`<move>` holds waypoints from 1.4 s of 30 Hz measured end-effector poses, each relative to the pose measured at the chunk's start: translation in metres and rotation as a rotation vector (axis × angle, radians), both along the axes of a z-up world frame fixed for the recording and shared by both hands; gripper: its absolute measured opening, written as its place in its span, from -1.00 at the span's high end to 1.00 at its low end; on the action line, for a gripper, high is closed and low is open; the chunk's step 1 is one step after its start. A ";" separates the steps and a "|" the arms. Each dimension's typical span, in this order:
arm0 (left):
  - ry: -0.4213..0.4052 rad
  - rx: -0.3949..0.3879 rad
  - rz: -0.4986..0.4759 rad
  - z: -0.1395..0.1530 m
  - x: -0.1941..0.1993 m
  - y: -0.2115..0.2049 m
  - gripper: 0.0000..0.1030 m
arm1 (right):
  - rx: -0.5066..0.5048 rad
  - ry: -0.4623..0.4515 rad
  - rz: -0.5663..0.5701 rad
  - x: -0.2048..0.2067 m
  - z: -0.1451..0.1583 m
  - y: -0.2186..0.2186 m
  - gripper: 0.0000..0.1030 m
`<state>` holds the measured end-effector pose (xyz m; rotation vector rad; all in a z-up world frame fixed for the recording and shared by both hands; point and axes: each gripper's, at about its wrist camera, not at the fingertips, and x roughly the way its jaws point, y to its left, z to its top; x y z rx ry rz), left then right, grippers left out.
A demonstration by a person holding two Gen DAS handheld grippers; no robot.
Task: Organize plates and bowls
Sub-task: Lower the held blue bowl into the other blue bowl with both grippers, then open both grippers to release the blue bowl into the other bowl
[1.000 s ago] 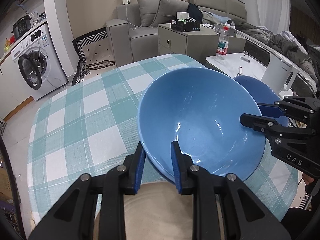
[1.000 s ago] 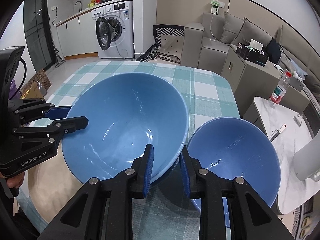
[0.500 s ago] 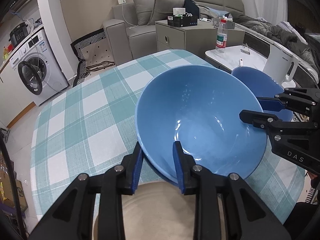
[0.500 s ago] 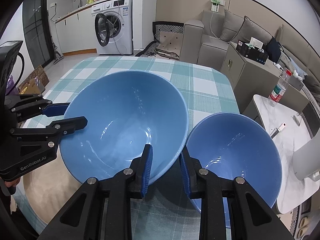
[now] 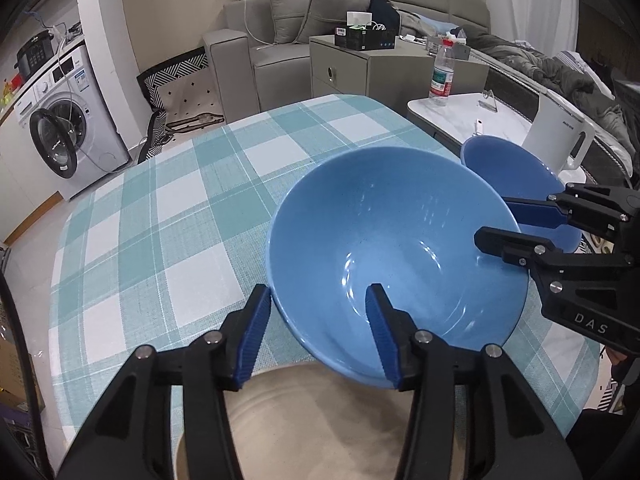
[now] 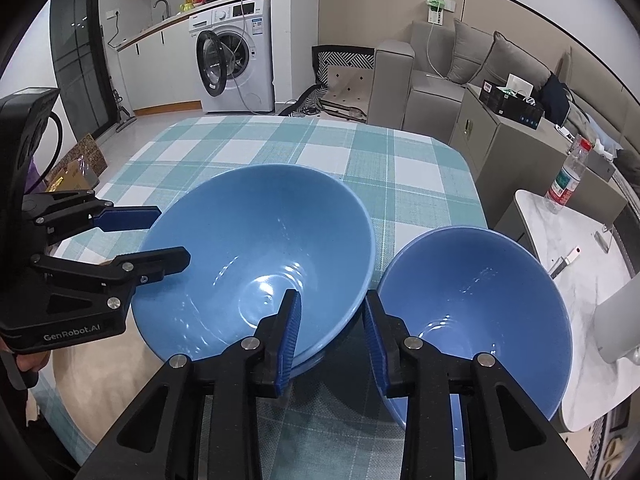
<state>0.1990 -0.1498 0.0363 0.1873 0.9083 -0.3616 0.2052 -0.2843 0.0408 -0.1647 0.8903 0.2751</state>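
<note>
Straddling the large bowl's rim, left hand-held gripper gapes.

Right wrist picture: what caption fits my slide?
Big blue bowl beside smaller blue bowl on a checked tablecloth.

Left gripper points steeply down and forward, jaws parted and just been opening; large blue bowl rim sits between its fingers, one blue-padded finger outside the rim, the other inside, pads clear of the wall. Right gripper points down at a similar angle, jaws just been opening a little, narrower gap; same bowl's rim between them, left pad inside the bowl, right finger outside, no firm press visible. In the right wrist view, left gripper body enters from the left edge, part of a hand under it. The two grippers face the bowl from opposite sides.
</note>
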 end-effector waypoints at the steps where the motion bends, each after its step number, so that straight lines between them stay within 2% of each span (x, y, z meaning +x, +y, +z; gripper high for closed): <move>1: 0.000 -0.002 0.000 0.001 0.000 0.000 0.03 | 0.001 0.001 0.000 0.000 0.000 0.000 0.37; 4: 0.000 -0.013 0.000 0.001 0.001 0.003 0.03 | 0.000 -0.001 0.002 -0.001 0.000 0.000 0.31; 6: -0.006 -0.023 0.003 0.003 0.001 0.004 -0.04 | 0.014 0.003 0.013 -0.001 0.001 -0.001 0.17; 10: -0.005 -0.040 0.020 0.006 0.003 0.008 -0.06 | 0.038 0.007 0.010 -0.002 0.004 -0.004 0.04; 13: -0.011 -0.059 0.031 0.008 0.004 0.012 -0.25 | 0.059 0.001 0.002 -0.004 0.008 -0.008 -0.14; 15: -0.017 -0.080 0.031 0.011 0.004 0.014 -0.45 | 0.081 -0.009 -0.005 -0.005 0.013 -0.010 -0.40; 17: -0.025 -0.100 0.028 0.015 0.004 0.016 -0.57 | 0.092 -0.022 -0.014 -0.007 0.017 -0.012 -0.52; 20: -0.031 -0.112 0.021 0.018 0.006 0.017 -0.63 | 0.099 -0.032 -0.027 -0.009 0.021 -0.013 -0.68; 21: -0.034 -0.115 0.023 0.019 0.006 0.017 -0.79 | 0.099 -0.036 -0.032 -0.010 0.023 -0.014 -0.77; 23: -0.057 -0.125 0.029 0.023 0.006 0.018 -0.99 | 0.108 -0.049 -0.042 -0.012 0.025 -0.015 -0.93; 24: -0.072 -0.129 0.028 0.025 0.006 0.018 -1.00 | 0.118 -0.057 -0.048 -0.013 0.027 -0.017 -0.97; 33: -0.070 -0.163 -0.014 0.035 0.008 0.013 -1.00 | 0.179 -0.086 -0.115 -0.025 0.042 -0.043 -0.98; 42: -0.058 -0.212 -0.037 0.045 0.010 0.002 -1.00 | 0.183 -0.121 -0.149 -0.042 0.056 -0.067 -0.98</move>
